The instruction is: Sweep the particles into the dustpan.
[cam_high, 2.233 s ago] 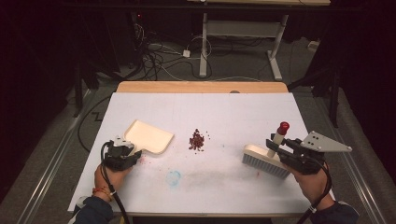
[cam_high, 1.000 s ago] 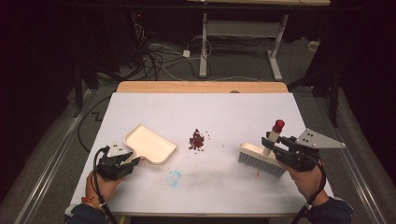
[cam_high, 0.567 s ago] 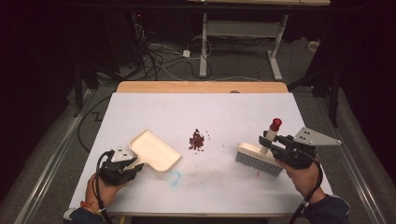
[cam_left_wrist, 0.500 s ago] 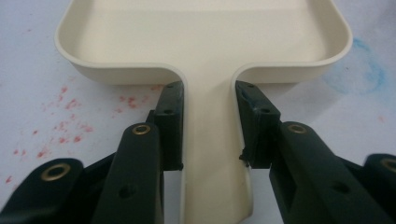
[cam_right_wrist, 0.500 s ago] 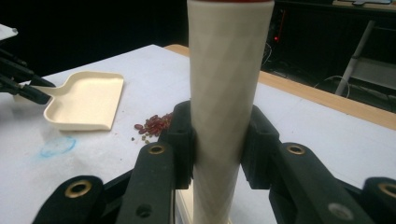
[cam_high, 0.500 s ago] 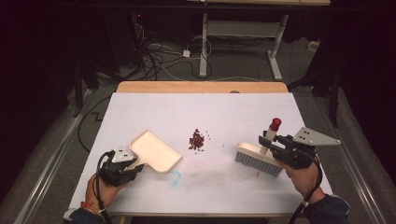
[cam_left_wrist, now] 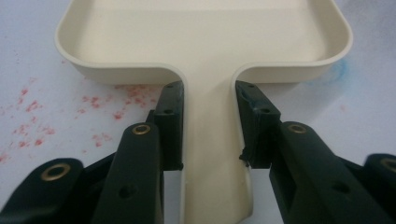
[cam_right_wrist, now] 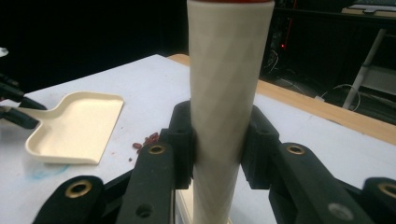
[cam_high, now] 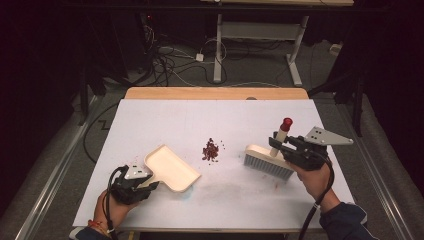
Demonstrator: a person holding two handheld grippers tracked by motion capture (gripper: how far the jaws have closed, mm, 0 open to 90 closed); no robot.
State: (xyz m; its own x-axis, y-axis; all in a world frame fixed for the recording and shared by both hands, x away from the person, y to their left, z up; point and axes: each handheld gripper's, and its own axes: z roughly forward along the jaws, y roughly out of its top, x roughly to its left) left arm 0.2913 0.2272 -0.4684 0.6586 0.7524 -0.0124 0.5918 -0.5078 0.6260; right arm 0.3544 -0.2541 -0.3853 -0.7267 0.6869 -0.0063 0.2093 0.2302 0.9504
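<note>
A cream dustpan (cam_high: 171, 168) lies flat on the white table (cam_high: 210, 117), its open edge turned toward a small pile of dark red bits (cam_high: 211, 149). My left gripper (cam_high: 145, 186) is shut on the dustpan's flat handle (cam_left_wrist: 211, 154), one jaw on each side. Right of the pile, a cream brush (cam_high: 267, 161) rests bristles-down on the table. Its upright handle (cam_right_wrist: 227, 100) with a red tip (cam_high: 286, 122) is clamped in my right gripper (cam_high: 276, 145). The dustpan (cam_right_wrist: 74, 128) and the red bits (cam_right_wrist: 145, 140) lie beyond the handle in the right gripper view.
Faint red specks (cam_left_wrist: 32, 107) and a blue smear (cam_left_wrist: 334, 74) mark the table beside the dustpan. A wooden strip (cam_high: 215, 93) runs along the table's far edge. Cables (cam_high: 172, 57) and a desk frame (cam_high: 260, 32) stand on the floor behind.
My left gripper has carried the dustpan toward the near edge and to the right, closer to the red pile. My right gripper has shifted the brush slightly left, toward the pile.
</note>
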